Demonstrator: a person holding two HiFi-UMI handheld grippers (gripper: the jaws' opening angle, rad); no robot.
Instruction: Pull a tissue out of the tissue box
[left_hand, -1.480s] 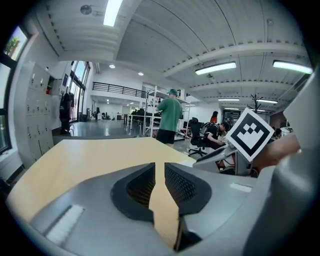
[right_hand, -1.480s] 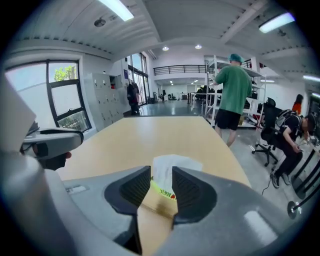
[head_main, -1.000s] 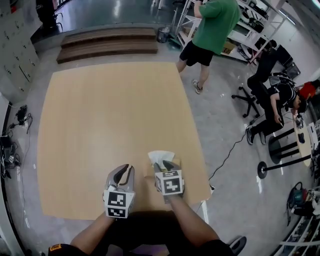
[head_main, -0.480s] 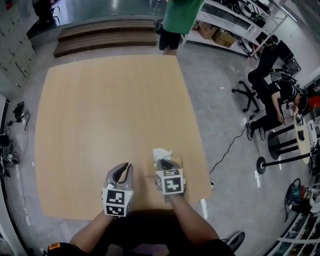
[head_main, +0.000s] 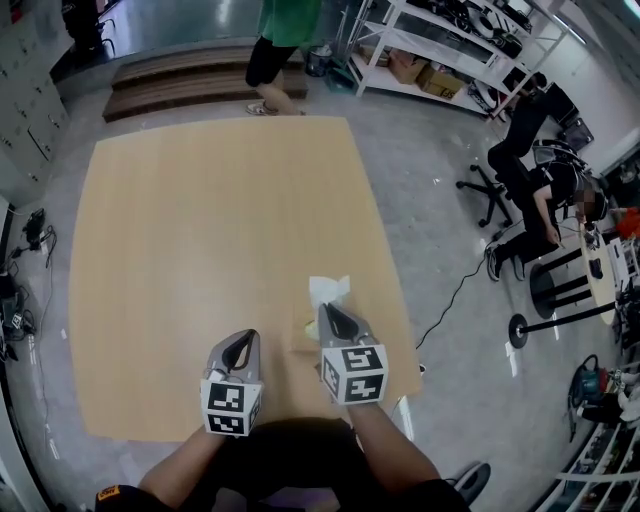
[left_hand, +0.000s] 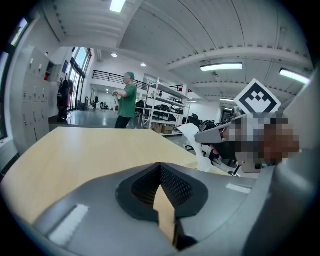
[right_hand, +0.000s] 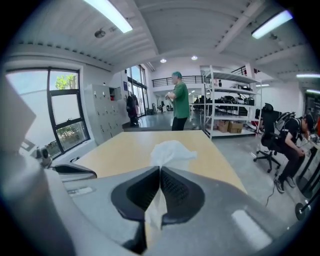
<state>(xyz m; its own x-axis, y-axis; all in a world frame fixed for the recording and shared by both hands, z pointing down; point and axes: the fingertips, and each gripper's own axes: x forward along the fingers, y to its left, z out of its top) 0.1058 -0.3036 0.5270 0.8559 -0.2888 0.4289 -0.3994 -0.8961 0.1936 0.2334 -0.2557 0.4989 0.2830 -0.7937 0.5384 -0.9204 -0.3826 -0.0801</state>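
The white tissue (head_main: 328, 290) sticks up from the tan tissue box (head_main: 300, 334), which stands near the front right of the wooden table (head_main: 200, 220). My right gripper (head_main: 330, 314) is shut on the tissue and is raised above the box. In the right gripper view the tissue (right_hand: 172, 150) fans out past the closed jaws of the right gripper (right_hand: 160, 171), and a strip of it hangs below them. My left gripper (head_main: 243, 342) rests to the left of the box, shut with nothing in it. In the left gripper view its tips (left_hand: 160, 167) meet over bare table.
A person in a green shirt (head_main: 285, 25) walks past the table's far edge, near wooden steps (head_main: 190, 85). Metal shelves (head_main: 430, 50) stand at the back right. A seated person (head_main: 540, 190) and office chairs are on the right, beyond the table's right edge.
My right gripper closed on the tissue and rose, drawing it up from the box. The left gripper stayed put. The person in green walked to the left.
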